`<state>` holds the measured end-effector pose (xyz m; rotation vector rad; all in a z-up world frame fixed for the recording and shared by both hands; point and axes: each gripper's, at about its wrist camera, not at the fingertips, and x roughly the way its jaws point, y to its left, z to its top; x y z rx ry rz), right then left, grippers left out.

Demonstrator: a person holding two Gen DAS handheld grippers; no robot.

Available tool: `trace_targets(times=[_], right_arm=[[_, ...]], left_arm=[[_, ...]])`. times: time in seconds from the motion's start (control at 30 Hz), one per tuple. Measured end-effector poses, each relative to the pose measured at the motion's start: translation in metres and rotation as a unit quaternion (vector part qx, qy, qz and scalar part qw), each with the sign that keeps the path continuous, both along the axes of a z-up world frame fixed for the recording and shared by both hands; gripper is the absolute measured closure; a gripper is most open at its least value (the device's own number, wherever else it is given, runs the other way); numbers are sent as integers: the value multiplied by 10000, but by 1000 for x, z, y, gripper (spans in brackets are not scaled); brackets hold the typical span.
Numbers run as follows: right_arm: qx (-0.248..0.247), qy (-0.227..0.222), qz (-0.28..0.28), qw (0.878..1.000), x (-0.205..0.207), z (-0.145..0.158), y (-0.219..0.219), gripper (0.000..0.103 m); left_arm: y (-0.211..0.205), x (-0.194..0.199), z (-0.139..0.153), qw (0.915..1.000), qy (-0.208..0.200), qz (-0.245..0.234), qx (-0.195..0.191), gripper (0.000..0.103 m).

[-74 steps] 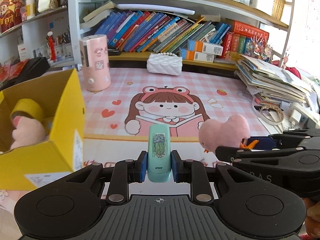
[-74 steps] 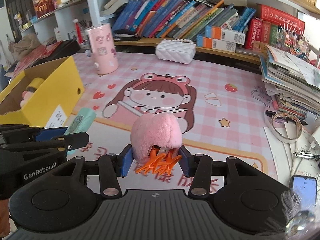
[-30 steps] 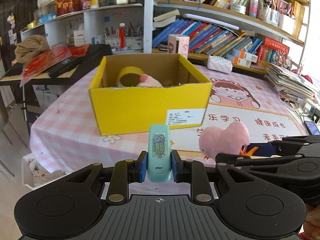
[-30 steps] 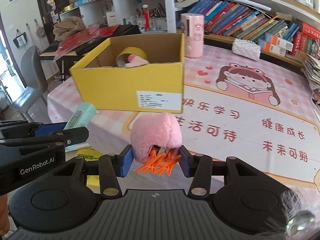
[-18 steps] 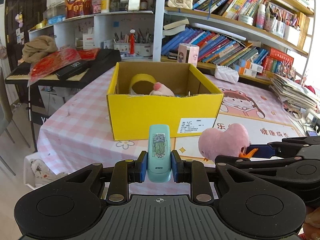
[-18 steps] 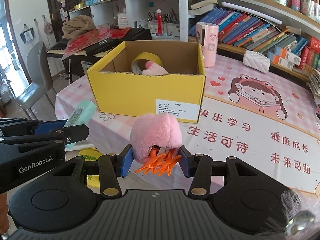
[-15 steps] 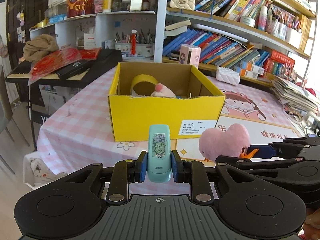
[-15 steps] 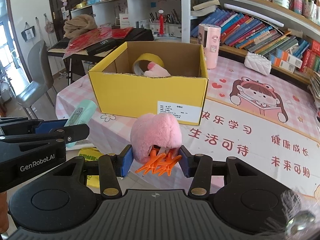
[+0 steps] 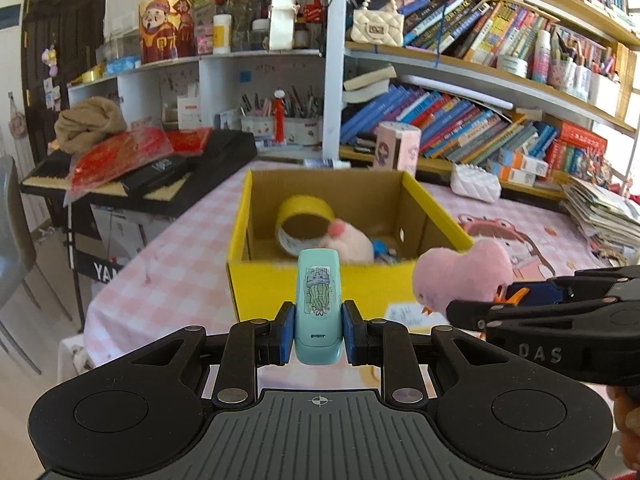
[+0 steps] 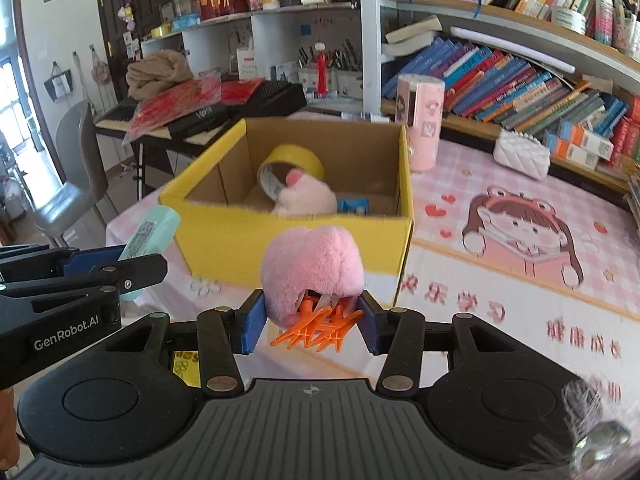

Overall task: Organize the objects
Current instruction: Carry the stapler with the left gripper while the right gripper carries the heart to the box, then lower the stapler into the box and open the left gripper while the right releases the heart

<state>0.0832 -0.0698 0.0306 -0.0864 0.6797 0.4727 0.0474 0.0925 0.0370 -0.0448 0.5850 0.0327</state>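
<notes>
Carry step: both items are held short of the yellow cardboard box (image 9: pixel 308 276). Left gripper (image 9: pixel 318 334) pinches a mint stapler (image 9: pixel 319 304), long axis pointing at the box. Right gripper (image 10: pixel 310 322) clamps a pink plush hair claw (image 10: pixel 312 268), orange teeth down. Next: move over the box opening, release.

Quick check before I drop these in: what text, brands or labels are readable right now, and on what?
"GenRobot.AI" on the left gripper body.
"DAS" on the right gripper body, partly cut off.
"YA" on the keyboard stand, the rest hidden.
Chinese characters on the table mat: blurred.
White label on the yellow box, the teal stapler sticker and the book spines: too small.
</notes>
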Motion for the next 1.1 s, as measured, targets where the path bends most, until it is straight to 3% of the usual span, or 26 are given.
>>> trace_targets(times=[0.4, 0.7, 1.1], right_arm=[[63, -432, 272, 9987, 88, 22, 5, 58], [-457, -393, 891, 9942, 140, -4, 30, 58], [-817, -75, 1310, 9880, 164, -33, 37, 57]], left_arm=[[-1, 79, 1, 9994, 13, 320, 154, 80], [-7, 133, -26, 9968, 636, 368, 323, 80], [-8, 157, -49, 9909, 1188, 460, 433, 80]])
